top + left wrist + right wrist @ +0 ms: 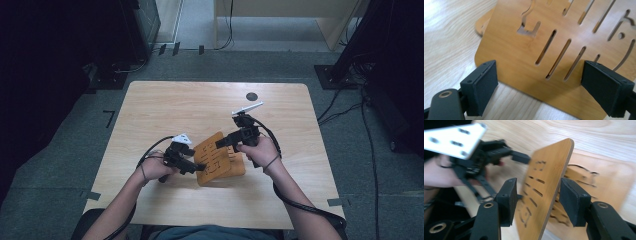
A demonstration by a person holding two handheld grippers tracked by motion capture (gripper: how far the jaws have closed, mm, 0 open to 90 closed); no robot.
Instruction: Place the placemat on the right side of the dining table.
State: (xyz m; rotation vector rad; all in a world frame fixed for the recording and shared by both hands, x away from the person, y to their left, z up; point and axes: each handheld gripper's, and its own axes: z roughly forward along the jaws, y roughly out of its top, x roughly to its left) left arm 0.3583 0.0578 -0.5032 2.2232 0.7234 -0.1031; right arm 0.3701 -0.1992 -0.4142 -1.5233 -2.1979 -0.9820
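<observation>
Centre of the high view: slotted wooden panel (214, 156) stands tilted on a flat wooden base (237, 165), on the worktop (165, 107).
Left gripper (199, 167): jaws spread wide at the panel's lower-left edge, pads clear of it.
Right gripper (220, 145): jaws straddle the panel's upper edge; pads not pressing.

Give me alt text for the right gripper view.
A tilted wooden panel with cut slots stands between the right gripper and its open black jaws, neither pad pressing it. The left gripper reaches its far edge; a second wooden piece lies behind.
</observation>
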